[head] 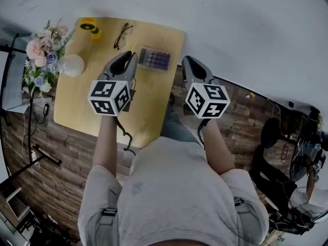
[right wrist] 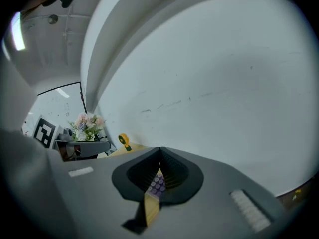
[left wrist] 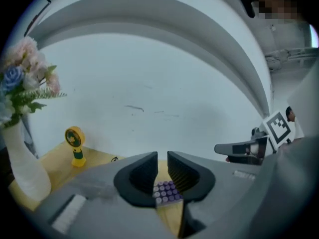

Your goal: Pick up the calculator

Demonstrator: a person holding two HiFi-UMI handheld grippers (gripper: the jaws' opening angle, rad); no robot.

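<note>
Presumably for a grasp, the calculator (head: 155,59) is lined up just ahead of the narrowly parted, empty left gripper (left wrist: 162,156), the right gripper (right wrist: 160,151) shut.

Soft, even indoor light, faint shadows; heavy fisheye curving with dark vignetted corners; foreground blurred

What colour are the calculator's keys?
Purple, on a grey body; the calculator shows best in the head view.
</note>
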